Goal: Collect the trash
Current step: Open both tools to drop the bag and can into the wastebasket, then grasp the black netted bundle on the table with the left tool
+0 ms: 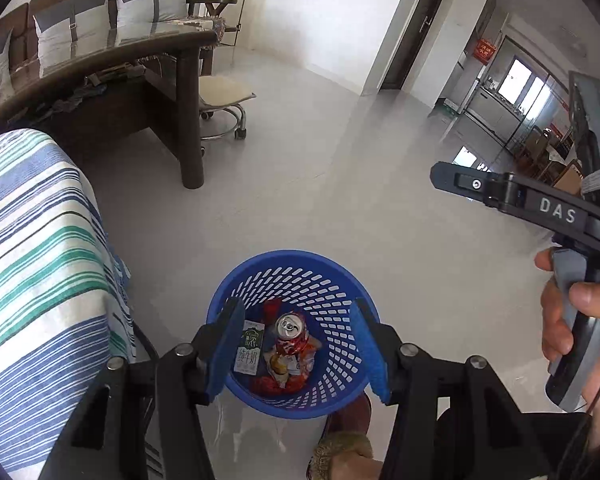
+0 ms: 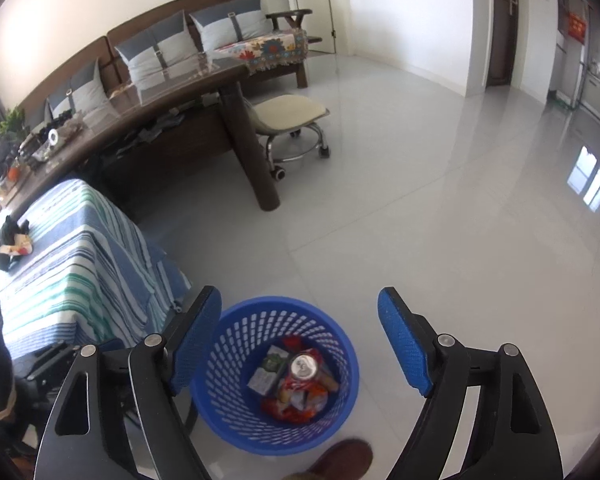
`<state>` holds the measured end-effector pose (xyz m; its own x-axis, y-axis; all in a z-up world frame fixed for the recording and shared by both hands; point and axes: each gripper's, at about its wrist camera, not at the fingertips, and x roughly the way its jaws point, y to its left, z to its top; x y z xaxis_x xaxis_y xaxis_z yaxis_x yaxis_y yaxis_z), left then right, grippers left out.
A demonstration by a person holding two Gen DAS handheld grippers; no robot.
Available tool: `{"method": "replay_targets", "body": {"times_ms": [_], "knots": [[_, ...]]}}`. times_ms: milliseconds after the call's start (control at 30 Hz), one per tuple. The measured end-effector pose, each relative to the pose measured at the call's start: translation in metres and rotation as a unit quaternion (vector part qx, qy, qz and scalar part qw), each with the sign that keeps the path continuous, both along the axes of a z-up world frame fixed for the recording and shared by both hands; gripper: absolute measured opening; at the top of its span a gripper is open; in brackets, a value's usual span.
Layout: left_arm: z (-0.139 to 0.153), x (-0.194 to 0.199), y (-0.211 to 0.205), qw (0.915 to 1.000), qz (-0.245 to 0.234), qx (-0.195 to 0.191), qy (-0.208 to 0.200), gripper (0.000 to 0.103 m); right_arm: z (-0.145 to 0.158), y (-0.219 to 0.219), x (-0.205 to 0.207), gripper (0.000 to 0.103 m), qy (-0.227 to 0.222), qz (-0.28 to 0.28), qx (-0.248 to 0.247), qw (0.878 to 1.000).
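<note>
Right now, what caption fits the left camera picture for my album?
Open left gripper hangs over a blue trash basket holding a can, a milk carton and wrappers.

Glossy pale floor (image 2: 440, 220), carrying the bin and furniture.
Blue mesh bin (image 2: 236, 408) stands upright on the floor, just beside the striped cloth (image 2: 84, 264) that drapes down to floor level. Inside the bin: can (image 2: 305, 366) upright, carton (image 2: 269, 372), red wrappers (image 2: 296, 410). Wheeled stool (image 2: 290, 114) near the counter (image 2: 172, 92) leg. Brown shoe (image 2: 342, 460) on the floor, at the bin's near side.
</note>
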<state>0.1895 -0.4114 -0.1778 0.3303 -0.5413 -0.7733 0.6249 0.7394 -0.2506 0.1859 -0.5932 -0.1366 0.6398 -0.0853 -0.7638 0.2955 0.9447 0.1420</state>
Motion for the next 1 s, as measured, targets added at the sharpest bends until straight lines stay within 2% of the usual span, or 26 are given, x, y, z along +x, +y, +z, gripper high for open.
{"method": "replay_targets", "body": {"times_ms": [133, 233, 267, 300, 400, 500, 633, 767, 867, 1000], "knots": [[0.034, -0.030, 0.048, 0.9994, 0.011, -0.010, -0.031, 0.066, 0.012, 0.017, 0.000, 0.087, -0.018, 0.003, -0.018, 1.000], [0.047, -0.047, 0.095, 0.9981, 0.033, -0.001, -0.051, 0.068, 0.021, 0.042, 0.000, 0.094, -0.029, 0.018, -0.035, 0.999], [0.049, -0.050, 0.112, 0.9975, 0.045, 0.005, -0.055, 0.068, 0.023, 0.054, 0.001, 0.099, -0.032, 0.027, -0.041, 0.998], [0.049, -0.053, 0.131, 0.9965, 0.059, 0.012, -0.059, 0.068, 0.026, 0.067, 0.001, 0.100, -0.036, 0.036, -0.047, 0.998], [0.044, -0.055, 0.187, 0.9916, 0.103, 0.043, -0.065, 0.068, 0.030, 0.114, 0.003, 0.100, -0.048, 0.075, -0.058, 0.994], [0.038, -0.049, 0.245, 0.9849, 0.153, 0.061, -0.054, 0.068, 0.028, 0.172, 0.007, 0.100, -0.058, 0.132, -0.042, 0.989], [0.038, -0.041, 0.311, 0.9753, 0.201, 0.072, -0.057, 0.068, 0.013, 0.266, 0.009, 0.100, -0.039, 0.236, -0.024, 0.971], [0.043, -0.022, 0.354, 0.9703, 0.219, 0.080, -0.066, 0.068, 0.000, 0.347, 0.005, 0.100, -0.033, 0.320, -0.034, 0.946], [0.055, 0.004, 0.375, 0.9699, 0.213, 0.081, -0.086, 0.068, -0.011, 0.384, 0.005, 0.100, -0.032, 0.351, -0.051, 0.934], [0.076, 0.054, 0.392, 0.9680, 0.205, 0.074, -0.124, 0.068, -0.023, 0.402, 0.011, 0.100, -0.023, 0.367, -0.059, 0.928]]}}
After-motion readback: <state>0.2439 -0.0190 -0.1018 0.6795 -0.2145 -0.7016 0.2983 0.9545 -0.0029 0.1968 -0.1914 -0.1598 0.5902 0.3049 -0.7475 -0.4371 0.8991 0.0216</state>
